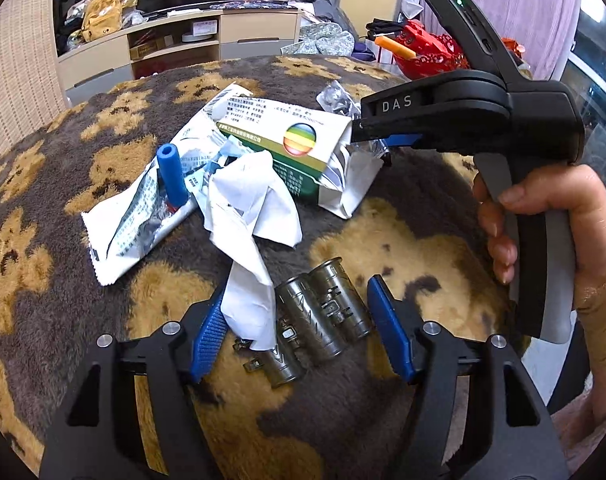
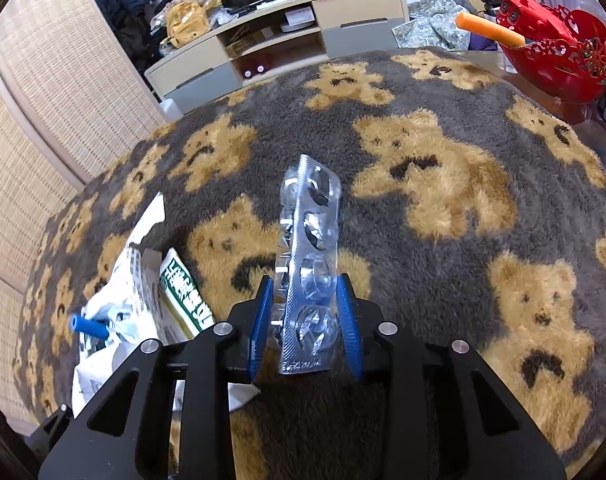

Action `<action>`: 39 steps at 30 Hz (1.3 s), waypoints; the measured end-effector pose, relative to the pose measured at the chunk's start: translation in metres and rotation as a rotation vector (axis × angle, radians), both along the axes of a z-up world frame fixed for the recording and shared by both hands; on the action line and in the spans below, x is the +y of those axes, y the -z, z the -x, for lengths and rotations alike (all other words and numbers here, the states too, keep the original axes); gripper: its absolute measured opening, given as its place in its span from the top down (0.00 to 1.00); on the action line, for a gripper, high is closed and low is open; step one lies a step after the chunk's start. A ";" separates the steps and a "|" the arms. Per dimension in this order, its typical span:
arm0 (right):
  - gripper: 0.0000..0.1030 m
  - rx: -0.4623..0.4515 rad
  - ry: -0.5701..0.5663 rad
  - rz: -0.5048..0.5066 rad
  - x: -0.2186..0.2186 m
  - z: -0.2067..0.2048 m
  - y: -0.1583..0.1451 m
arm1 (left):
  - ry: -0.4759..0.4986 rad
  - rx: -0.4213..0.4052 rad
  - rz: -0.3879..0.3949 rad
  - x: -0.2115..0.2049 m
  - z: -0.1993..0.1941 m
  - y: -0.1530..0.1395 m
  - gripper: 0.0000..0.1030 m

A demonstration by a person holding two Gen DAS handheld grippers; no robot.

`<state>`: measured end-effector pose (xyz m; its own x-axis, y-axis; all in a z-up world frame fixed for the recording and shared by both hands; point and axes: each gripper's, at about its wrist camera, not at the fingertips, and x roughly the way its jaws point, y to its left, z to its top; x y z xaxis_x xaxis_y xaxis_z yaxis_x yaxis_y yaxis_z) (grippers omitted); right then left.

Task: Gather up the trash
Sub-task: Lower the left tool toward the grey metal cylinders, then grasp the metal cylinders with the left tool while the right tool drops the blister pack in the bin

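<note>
Trash, item one: blister pack (image 2: 309, 276), clear and silver, pockets emptied, standing on edge above the bear blanket (image 2: 443, 240). I am holding it in the right gripper (image 2: 305, 326), narrowed on its lower end; being thin and slick, it may be slipping or twisting out. Item two: three grey tubes (image 1: 323, 324) and crumpled paper (image 1: 251, 216), lying between the half-open left gripper's (image 1: 299, 328) jaws, ungripped; closing may be scattering the tubes.
</note>
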<state>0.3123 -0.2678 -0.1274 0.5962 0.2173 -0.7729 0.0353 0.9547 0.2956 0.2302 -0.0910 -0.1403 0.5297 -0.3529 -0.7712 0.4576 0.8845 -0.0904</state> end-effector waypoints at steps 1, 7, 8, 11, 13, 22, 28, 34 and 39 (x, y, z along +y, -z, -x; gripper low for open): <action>0.69 -0.004 -0.004 0.010 0.001 0.003 0.000 | -0.010 0.000 -0.001 0.000 0.002 0.000 0.38; 0.69 -0.014 -0.014 0.023 -0.001 0.027 -0.004 | -0.037 0.008 0.005 0.001 0.018 -0.001 0.40; 0.69 -0.016 -0.013 0.022 -0.003 0.031 -0.005 | -0.041 0.010 0.007 0.002 0.022 -0.002 0.40; 0.69 -0.026 -0.010 0.016 -0.009 0.050 -0.011 | -0.054 0.021 0.017 0.004 0.036 -0.002 0.40; 0.69 -0.036 -0.014 0.015 -0.012 0.067 -0.016 | -0.060 0.026 0.021 0.006 0.045 -0.002 0.40; 0.69 -0.080 -0.069 0.021 -0.005 0.141 -0.039 | -0.095 0.041 0.035 0.015 0.097 -0.006 0.40; 0.69 -0.091 -0.113 0.021 0.012 0.195 -0.044 | -0.130 0.041 0.040 0.028 0.141 -0.010 0.40; 0.69 -0.064 -0.140 0.016 0.028 0.240 -0.036 | -0.155 0.062 0.050 0.038 0.185 -0.005 0.40; 0.69 -0.042 -0.157 0.008 0.033 0.273 -0.025 | -0.176 0.091 0.038 0.044 0.215 0.008 0.40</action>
<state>0.0394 -0.2351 -0.1028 0.5873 0.3045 -0.7499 -0.1269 0.9497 0.2862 0.0156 -0.0467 -0.1483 0.5142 -0.2911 -0.8068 0.2848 0.9452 -0.1595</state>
